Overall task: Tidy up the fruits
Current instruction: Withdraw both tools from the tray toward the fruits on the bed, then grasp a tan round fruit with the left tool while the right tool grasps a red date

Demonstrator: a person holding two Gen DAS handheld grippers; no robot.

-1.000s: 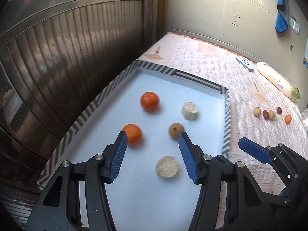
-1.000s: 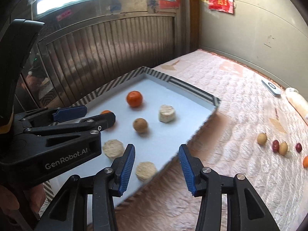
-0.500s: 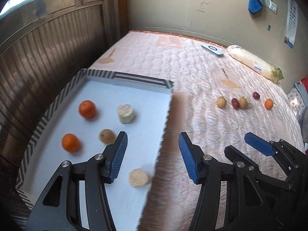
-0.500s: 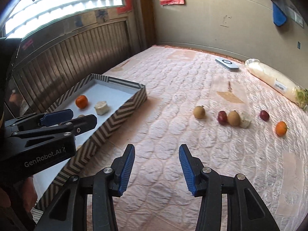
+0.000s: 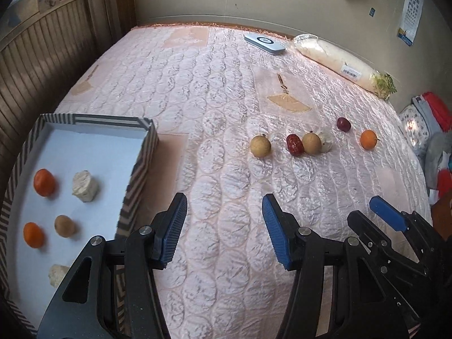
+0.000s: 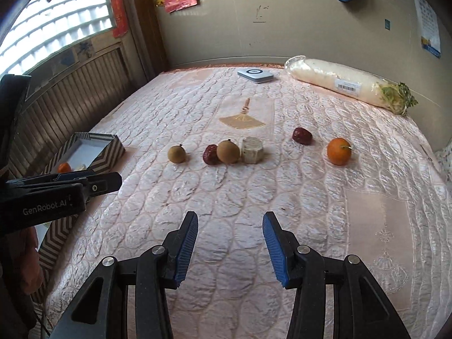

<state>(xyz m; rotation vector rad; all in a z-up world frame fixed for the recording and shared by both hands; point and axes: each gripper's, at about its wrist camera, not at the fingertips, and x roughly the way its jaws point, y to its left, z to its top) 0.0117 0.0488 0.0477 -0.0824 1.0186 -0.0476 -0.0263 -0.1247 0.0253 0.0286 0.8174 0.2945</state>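
My left gripper (image 5: 223, 200) hovers open and empty over the pink quilt, just right of the striped tray (image 5: 141, 166). The tray holds two oranges (image 5: 43, 182), a brown fruit (image 5: 64, 226) and two pale chunks (image 5: 84, 186). Farther out on the quilt lie a brown fruit (image 6: 176, 154), a red date (image 6: 210, 154) touching a second brown fruit (image 6: 227, 151), a pale chunk (image 6: 252, 150), another date (image 6: 302, 135) and an orange (image 6: 339, 151). My right gripper (image 6: 230, 217) is open and empty, short of that row. The left gripper (image 6: 107, 182) shows at that view's left edge.
A flat white device (image 5: 264, 43) and a long wrapped radish (image 5: 339, 62) lie along the far wall. Folded clothes (image 5: 435, 130) pile up at the bed's right edge. A wood-panelled wall (image 5: 42, 56) runs behind the tray on the left.
Both grippers have swung right, away from above the tray and out over the quilt. The tray has slid to the left edge of both views and the loose fruits look nearer. Jaw openings are unchanged.
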